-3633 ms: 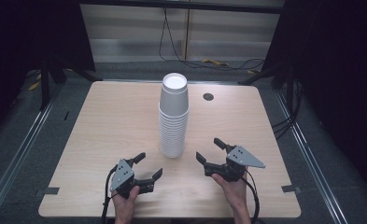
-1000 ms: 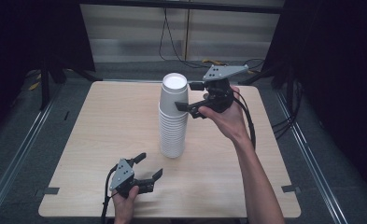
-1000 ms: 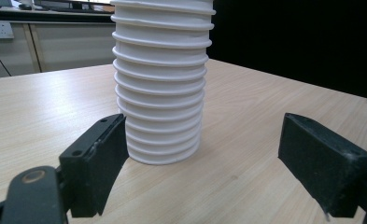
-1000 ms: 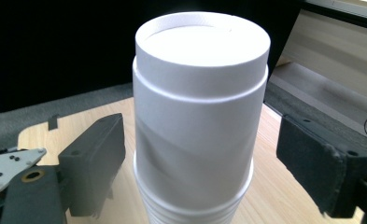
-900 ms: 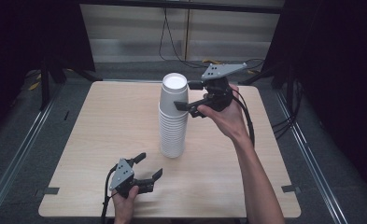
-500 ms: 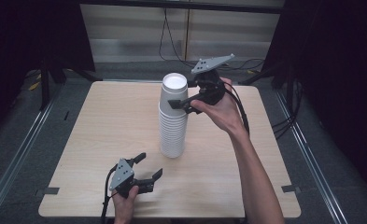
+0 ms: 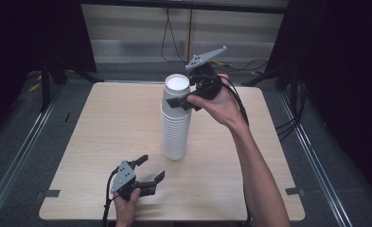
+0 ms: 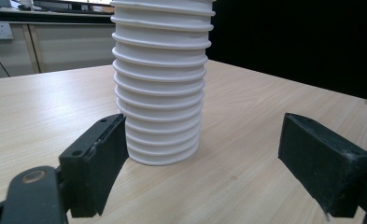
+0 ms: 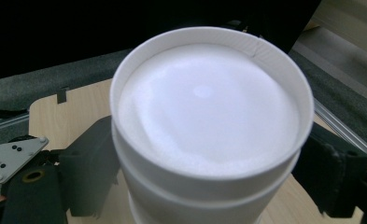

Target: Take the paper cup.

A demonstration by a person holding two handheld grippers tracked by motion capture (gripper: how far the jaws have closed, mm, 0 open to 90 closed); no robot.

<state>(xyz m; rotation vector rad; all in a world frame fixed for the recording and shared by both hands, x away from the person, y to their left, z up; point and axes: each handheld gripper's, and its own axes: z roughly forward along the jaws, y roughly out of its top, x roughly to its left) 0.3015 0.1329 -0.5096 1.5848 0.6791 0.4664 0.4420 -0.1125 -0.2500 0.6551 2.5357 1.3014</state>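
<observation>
Near left, low over the pale wooden table [image 7: 103, 118]: left gripper [image 7: 151, 166] in a hand, black jaws spread wide, nothing between them. Same place as a few seconds back, no move at all (just waiting).

In the middle of the table: tall stack of white ribbed paper cups [image 7: 175, 135], standing straight, a little beyond the left gripper. No shift, no lean.

Up at the top of the stack: the big change. Right gripper [image 7: 183, 97], down at the near right edge a few seconds ago, now lifted high and swung in from the far right, tipped over more than half a second back. One black jaw on each side of the top white paper cup [image 7: 176, 87], very close to its wall. Touching and squeezing yet, or only hugging? Cannot tell from here. Top cup sitting in the stack, not lifted.

Meaning for the job: reaching done, pinching and pulling one cup off most likely next.

Room to move: lots of bare table left and right of the stack, and open air straight up above it. Best to lift straight up, gently, so as not to knock the tall stack over. Table edges well away from the stack on all sides.
</observation>
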